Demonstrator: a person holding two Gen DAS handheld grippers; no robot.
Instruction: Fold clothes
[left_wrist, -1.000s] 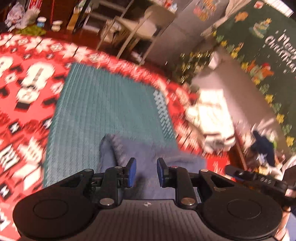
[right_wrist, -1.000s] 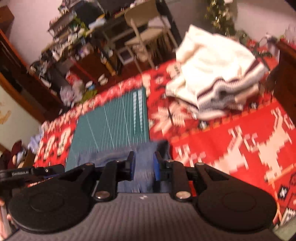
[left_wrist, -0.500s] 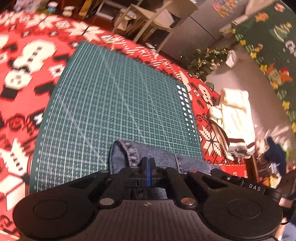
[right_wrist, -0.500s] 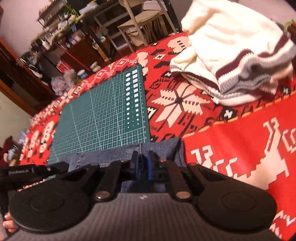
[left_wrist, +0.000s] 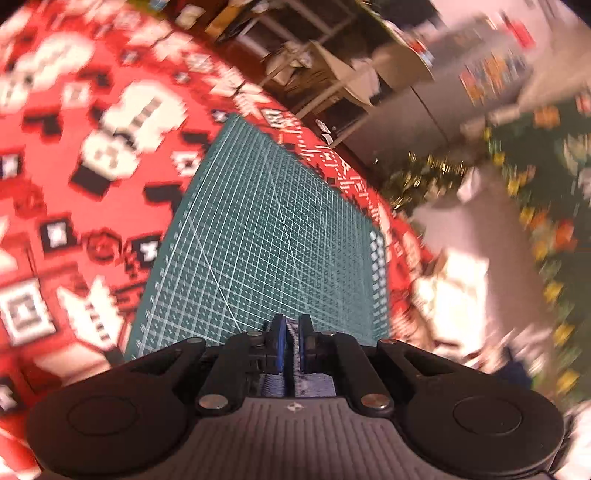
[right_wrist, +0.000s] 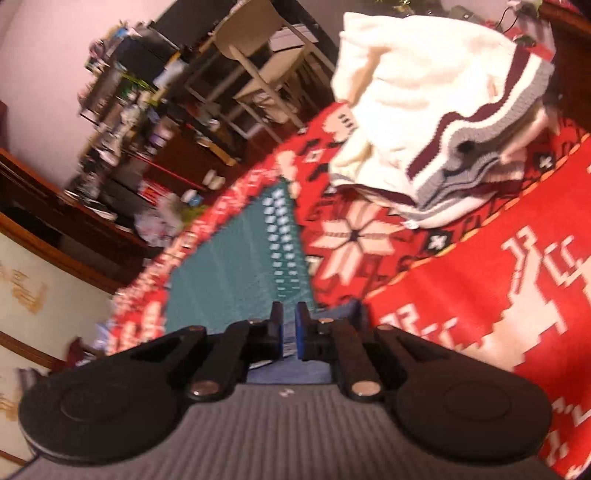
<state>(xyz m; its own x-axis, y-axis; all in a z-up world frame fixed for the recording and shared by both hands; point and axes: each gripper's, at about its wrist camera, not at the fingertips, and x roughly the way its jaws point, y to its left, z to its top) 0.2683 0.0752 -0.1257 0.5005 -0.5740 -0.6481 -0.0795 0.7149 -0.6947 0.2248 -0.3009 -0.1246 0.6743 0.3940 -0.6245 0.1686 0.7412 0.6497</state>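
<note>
Both tongs (L (left_wrist: 290, 345), R (right_wrist: 289, 334)) lifted, clamping denim (left_wrist: 295, 384).

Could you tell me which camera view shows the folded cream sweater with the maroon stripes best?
The right wrist view: the cream sweater fills its upper right, sharp enough to show the stripes and folds, lying on the red patterned cloth. The left wrist view shows it only as a pale blur at the right.

Left hand-held gripper (left_wrist: 290, 343) and right hand-held gripper (right_wrist: 289, 330) both pinch denim fabric (left_wrist: 295, 384) between nearly closed fingers.
</note>
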